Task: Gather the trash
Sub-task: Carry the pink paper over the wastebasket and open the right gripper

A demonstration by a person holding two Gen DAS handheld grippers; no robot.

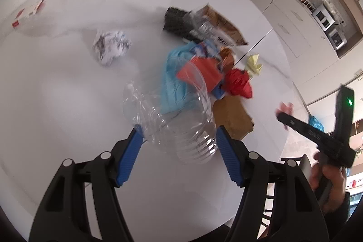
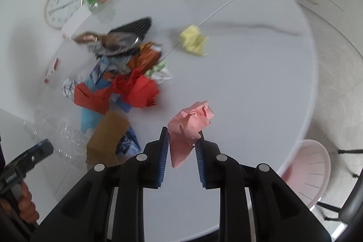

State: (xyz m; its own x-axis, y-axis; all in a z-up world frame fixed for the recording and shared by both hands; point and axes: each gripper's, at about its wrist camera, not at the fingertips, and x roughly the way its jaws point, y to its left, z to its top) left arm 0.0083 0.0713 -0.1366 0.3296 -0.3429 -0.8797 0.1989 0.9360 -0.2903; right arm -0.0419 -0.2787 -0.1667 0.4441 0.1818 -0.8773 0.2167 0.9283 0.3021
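**Two items in hand, both grips marginal**

Item 1, crushed clear bottle point(image 1: 172, 119): held in my left tool point(image 1: 179, 135), blue pads pressing its ribbed sides, above the white counter point(image 1: 56, 87). Risk: the plastic is slick and already buckled; I judge it could squirt out or fold further if I squeeze harder.

Item 2, pink paper wad point(image 2: 190, 126): pinched by my right tool point(image 2: 182, 137), jaws nearly closed on its lower tail only. Risk: the bulk sits beyond the fingertips, so the paper could tear or slide free on a quick swing.

Item 3, remaining pile point(image 2: 118, 87) of red, blue and brown scraps, plus a yellow wad point(image 2: 194, 40): on the counter, uncollected.

Item 4, pink basket point(image 2: 310, 171): beside the counter edge, the likely drop point.

Pose: both tools point steeply downward over the counter, hands gripping the handles from behind.
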